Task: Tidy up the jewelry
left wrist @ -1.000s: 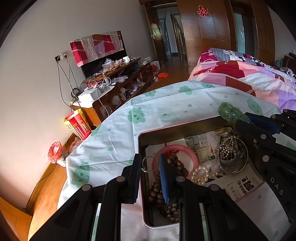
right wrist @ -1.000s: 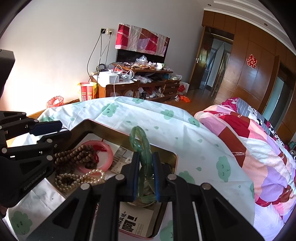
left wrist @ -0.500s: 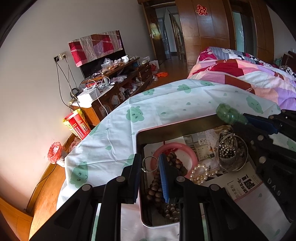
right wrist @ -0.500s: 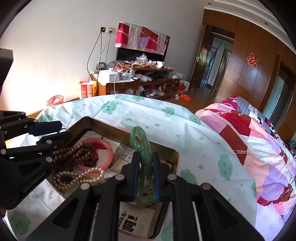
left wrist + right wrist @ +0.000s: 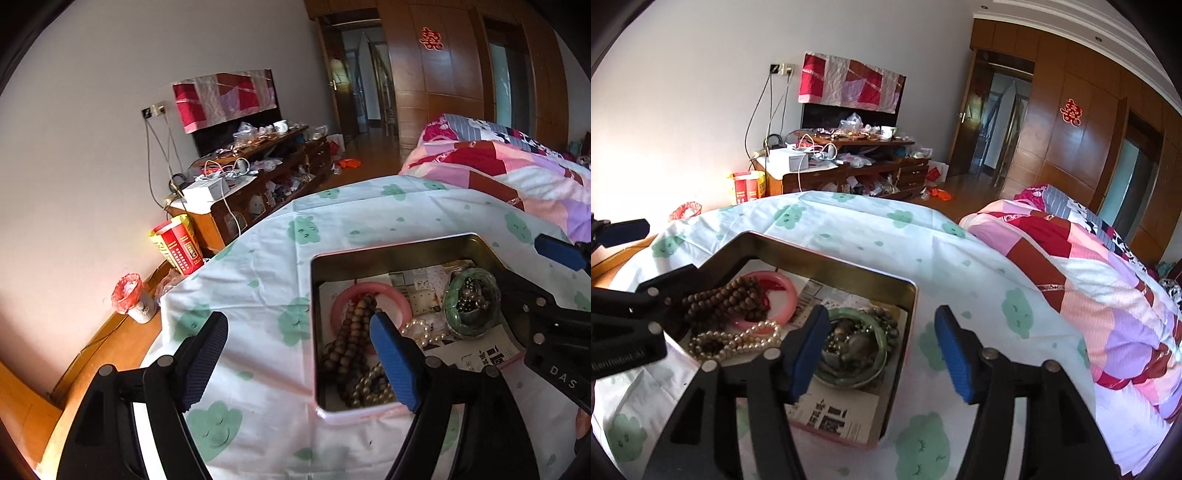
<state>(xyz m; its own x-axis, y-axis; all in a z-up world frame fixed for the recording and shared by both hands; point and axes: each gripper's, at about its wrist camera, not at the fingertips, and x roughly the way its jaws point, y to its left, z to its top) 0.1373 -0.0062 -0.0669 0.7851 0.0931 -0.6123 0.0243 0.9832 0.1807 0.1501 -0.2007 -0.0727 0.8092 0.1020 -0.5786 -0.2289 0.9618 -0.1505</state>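
Note:
A pink metal tin (image 5: 391,245) (image 5: 827,254) lies open on a cloud-print sheet. It holds a pink bangle (image 5: 397,295) (image 5: 786,291), brown wooden beads (image 5: 352,332) (image 5: 727,299), a pearl bracelet (image 5: 421,330) (image 5: 735,341) and a green jade bangle (image 5: 471,306) (image 5: 853,373) lying flat around dark beads. My left gripper (image 5: 299,362) is open and empty over the tin's left wall. My right gripper (image 5: 882,350) is open and empty over the tin's right wall, just beside the green bangle.
The cloud-print sheet (image 5: 258,258) covers the table. A pink and red quilted bed (image 5: 1089,266) lies to the right. A cluttered wooden TV stand (image 5: 849,166), a red box (image 5: 177,243) and a small red bin (image 5: 129,295) stand by the far wall.
Both grippers have opened. The right one let the green bangle drop flat into the tin; the left one no longer holds the small silver ring. Both have drawn back a little.

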